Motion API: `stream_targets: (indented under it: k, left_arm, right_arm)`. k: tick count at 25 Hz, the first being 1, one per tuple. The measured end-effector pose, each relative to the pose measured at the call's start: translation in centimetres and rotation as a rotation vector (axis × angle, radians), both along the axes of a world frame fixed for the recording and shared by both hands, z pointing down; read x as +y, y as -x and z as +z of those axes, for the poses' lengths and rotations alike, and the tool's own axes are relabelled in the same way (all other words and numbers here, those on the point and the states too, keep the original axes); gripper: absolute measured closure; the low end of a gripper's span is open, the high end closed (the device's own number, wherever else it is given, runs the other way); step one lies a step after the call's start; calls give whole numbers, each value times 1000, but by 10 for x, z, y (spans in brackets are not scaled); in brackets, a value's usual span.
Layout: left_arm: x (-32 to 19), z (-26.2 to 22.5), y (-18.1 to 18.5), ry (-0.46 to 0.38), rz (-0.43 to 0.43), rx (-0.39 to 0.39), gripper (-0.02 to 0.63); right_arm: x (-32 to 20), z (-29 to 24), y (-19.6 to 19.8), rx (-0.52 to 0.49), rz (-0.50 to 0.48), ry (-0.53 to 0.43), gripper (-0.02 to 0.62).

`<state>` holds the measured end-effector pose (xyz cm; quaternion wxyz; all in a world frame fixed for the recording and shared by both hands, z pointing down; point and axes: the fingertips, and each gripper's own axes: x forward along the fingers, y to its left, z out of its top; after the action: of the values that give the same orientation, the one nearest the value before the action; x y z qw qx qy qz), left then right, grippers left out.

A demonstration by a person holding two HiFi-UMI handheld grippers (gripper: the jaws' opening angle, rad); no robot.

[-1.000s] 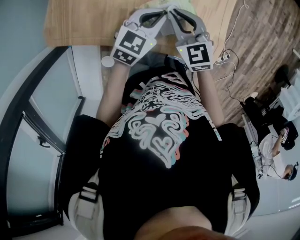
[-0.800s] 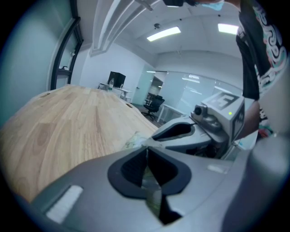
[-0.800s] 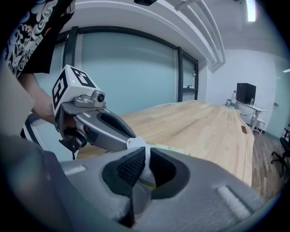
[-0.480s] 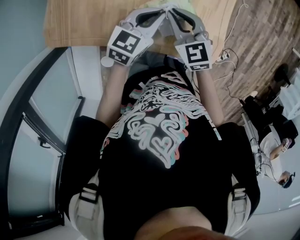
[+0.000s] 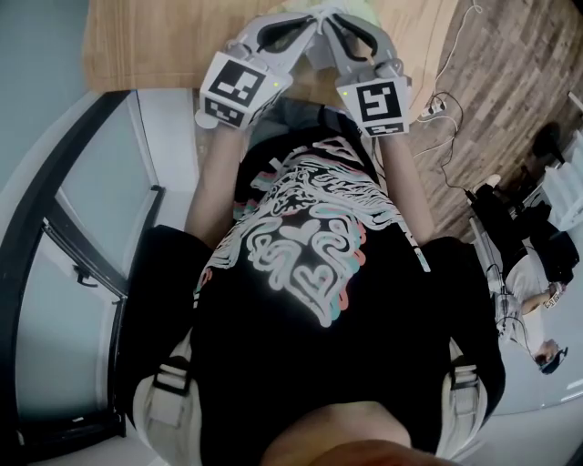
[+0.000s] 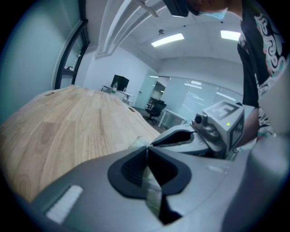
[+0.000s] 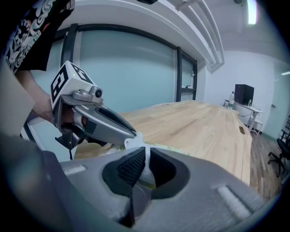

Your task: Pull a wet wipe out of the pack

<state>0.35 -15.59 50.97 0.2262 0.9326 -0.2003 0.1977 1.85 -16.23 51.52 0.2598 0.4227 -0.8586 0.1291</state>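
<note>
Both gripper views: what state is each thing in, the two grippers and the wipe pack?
Left grey plastic gripper: jaws shut on a thin pale sheet.
Right grey plastic gripper: jaws shut on a white wet wipe.
Pale green wipe pack: under both tips, mostly hidden.

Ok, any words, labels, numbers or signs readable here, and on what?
No readable text in any view.
Left gripper's cube and right gripper's cube: black-and-white square codes, no letters.
Shirt: swirly print, no legible word.
</note>
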Motion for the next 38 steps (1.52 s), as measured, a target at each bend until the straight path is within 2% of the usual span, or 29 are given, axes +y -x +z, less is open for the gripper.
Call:
stream_targets:
  k: [6,13,38]
  left_arm:
    - [-9,-1,-2,-2,-40,20,609]
    - [-8,-4,0,8,-41,26,609]
    - [-11,-19,4,-45,-27,-2,609]
  right_arm:
    - [-2,2,-3,0,-2,1,566]
    - [-1,1,-4,2,1,-3,566]
    - [-2,4,-9,13,30,5,569]
